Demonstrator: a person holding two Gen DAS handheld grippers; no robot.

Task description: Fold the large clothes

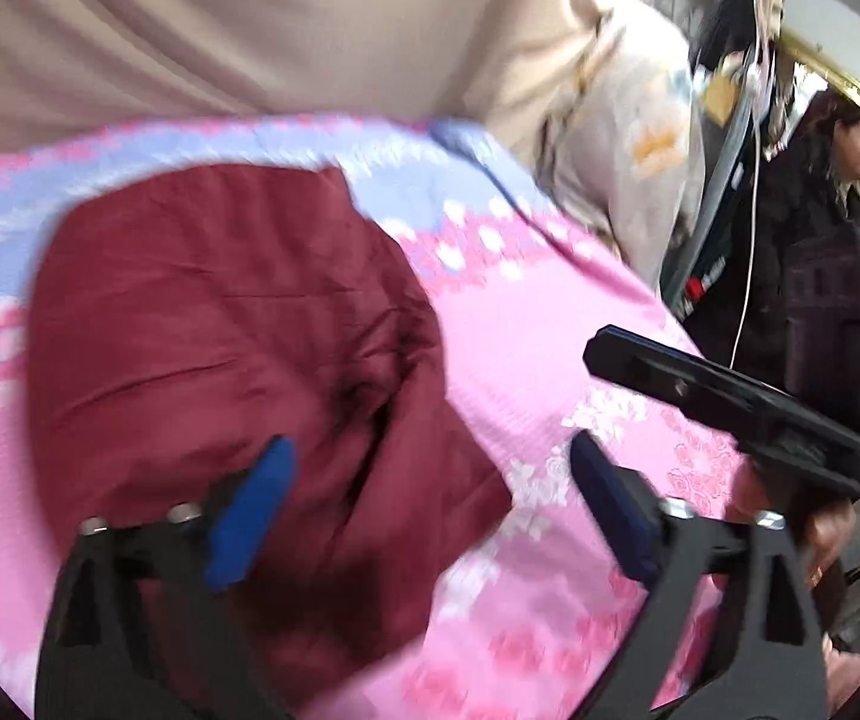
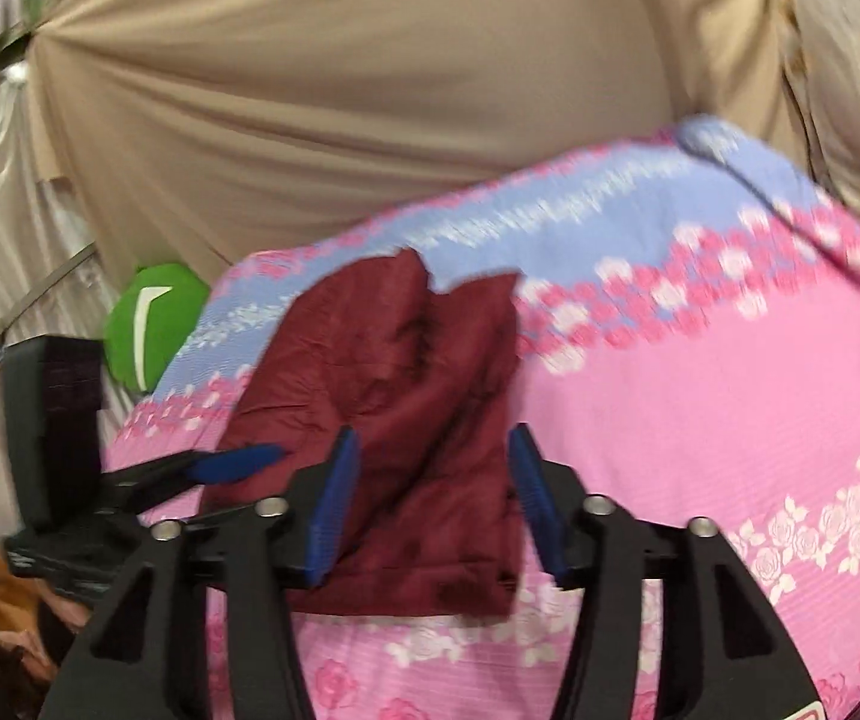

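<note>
Left wrist view: the left gripper (image 1: 423, 480) is wide apart and holds nothing. The red clothes (image 1: 237, 372) lie mid-left on the pink sheet (image 1: 550, 348).

Right wrist view: the right gripper (image 2: 430, 504) is spread wide too, holding nothing, with the folded red clothes (image 2: 393, 420) in the middle.

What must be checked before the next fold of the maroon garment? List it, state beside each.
1. left gripper open: ok.
2. right gripper open: ok.
3. Neither holds cloth: ok; the maroon garment lies free.
4. Garment rests on the pink floral bedcover: ok.
5. Garment flat, layers squared: not ok; it is creased and bunched.
6. Near hem within the right gripper's reach: cannot tell.
</note>
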